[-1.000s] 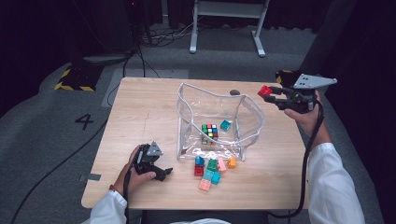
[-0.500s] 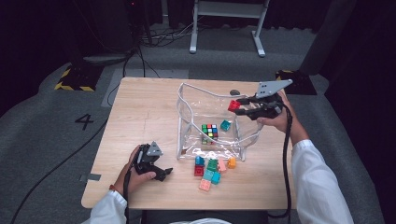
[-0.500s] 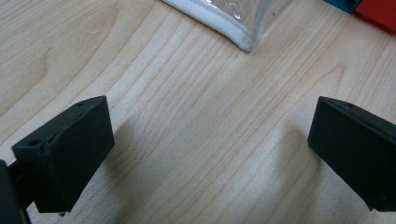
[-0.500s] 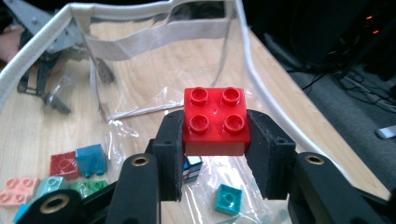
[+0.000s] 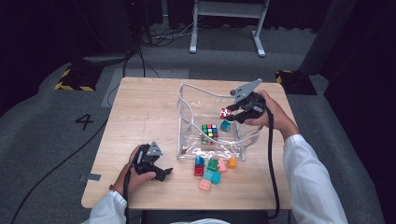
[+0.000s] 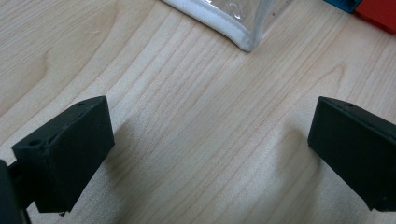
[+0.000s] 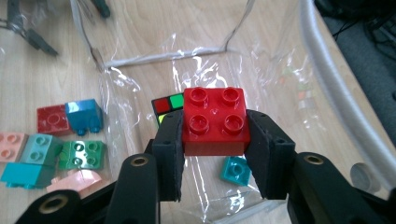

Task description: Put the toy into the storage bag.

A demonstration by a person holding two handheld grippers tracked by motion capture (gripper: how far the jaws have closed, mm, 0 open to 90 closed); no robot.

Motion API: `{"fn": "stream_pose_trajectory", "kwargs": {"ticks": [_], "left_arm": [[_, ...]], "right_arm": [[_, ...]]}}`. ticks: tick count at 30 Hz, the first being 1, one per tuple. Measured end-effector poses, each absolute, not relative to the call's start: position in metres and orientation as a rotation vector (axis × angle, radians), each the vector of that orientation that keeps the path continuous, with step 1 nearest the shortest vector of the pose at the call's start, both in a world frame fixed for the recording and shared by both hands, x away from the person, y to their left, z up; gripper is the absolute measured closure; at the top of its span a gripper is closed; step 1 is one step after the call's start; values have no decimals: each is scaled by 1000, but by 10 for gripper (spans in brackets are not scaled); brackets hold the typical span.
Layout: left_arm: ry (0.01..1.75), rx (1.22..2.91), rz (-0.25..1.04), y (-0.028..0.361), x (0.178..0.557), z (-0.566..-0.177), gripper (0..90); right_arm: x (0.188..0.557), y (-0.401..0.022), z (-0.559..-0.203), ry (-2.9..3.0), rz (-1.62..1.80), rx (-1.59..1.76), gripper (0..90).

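Right claw [image 7: 214, 140] with red brick [image 7: 215, 120], now over bag [image 5: 196, 95]

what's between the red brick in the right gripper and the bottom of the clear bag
Nothing solid that I can see. The right gripper holds the red brick over the clear bag, whose mouth is open. On the bag's floor below lie a colour cube and a teal brick, so it may land on them.
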State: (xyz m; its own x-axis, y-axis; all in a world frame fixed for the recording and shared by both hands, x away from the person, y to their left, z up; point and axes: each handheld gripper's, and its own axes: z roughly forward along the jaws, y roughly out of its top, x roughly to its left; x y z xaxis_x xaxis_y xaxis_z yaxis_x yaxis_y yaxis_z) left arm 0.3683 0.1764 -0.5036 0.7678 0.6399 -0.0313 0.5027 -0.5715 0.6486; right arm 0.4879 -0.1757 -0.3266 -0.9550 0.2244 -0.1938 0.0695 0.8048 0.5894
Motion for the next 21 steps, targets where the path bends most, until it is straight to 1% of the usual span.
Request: {"fn": "stream_pose_trajectory", "kwargs": {"ticks": [11,21], "left_arm": [[845,2303,274,176,369,-504,4],[843,2302,276,176,369,-504,4]], "right_arm": [[500,-173,-342,2825,584,243,591],[500,-193,-346,2887,323,260,592]]}}
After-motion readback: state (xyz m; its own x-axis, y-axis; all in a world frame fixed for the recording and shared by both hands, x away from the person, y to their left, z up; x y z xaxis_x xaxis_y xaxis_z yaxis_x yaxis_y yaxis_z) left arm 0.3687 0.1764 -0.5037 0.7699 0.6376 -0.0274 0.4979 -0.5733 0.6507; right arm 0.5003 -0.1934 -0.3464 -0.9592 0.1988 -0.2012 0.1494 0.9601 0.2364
